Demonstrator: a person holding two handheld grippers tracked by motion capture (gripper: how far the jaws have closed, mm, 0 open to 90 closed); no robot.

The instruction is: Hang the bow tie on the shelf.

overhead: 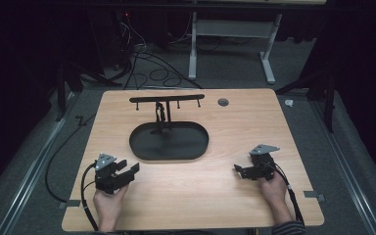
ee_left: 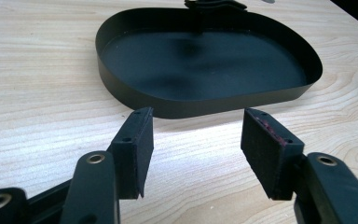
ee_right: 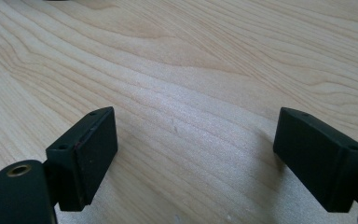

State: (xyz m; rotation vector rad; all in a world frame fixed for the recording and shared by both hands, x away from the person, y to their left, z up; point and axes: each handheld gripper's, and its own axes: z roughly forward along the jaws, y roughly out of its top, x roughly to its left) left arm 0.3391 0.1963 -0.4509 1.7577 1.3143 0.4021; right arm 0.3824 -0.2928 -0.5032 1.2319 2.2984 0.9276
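Dark room with grey floor, cables and a table frame behind; in the middle a pale wooden tabletop [overhead: 191, 196]. On it, toward the far side, a black oval tray [overhead: 169, 142], empty inside, with a thin black stand [overhead: 165, 105] rising from its far edge and carrying a crossbar with small hooks. Probably placed there in the centre to be reachable equally from both sides.

Left of the tray's near edge and slightly nearer to the person, the left claw [overhead: 129, 172], held in the left hand [overhead: 108, 203], pointing toward the tray. In the left gripper view the left claw [ee_left: 196, 147] standing apart, nothing between the pads [ee_left: 137, 149], the tray wall [ee_left: 200, 105] just ahead of the tips. Seemingly aimed like this to approach the rim; no contact yet.

Right of the tray and well apart from it, the right claw [overhead: 240, 171] in the right hand [overhead: 274, 188], pointing inward, roughly toward the tray's side. In the right gripper view the right claw [ee_right: 196, 154] also standing wide apart, empty, above bare wood grain. Likely kept there in waiting, low and close to the surface.

Near the stand's right end, a small grey round cap [overhead: 223, 102] set in the wood.
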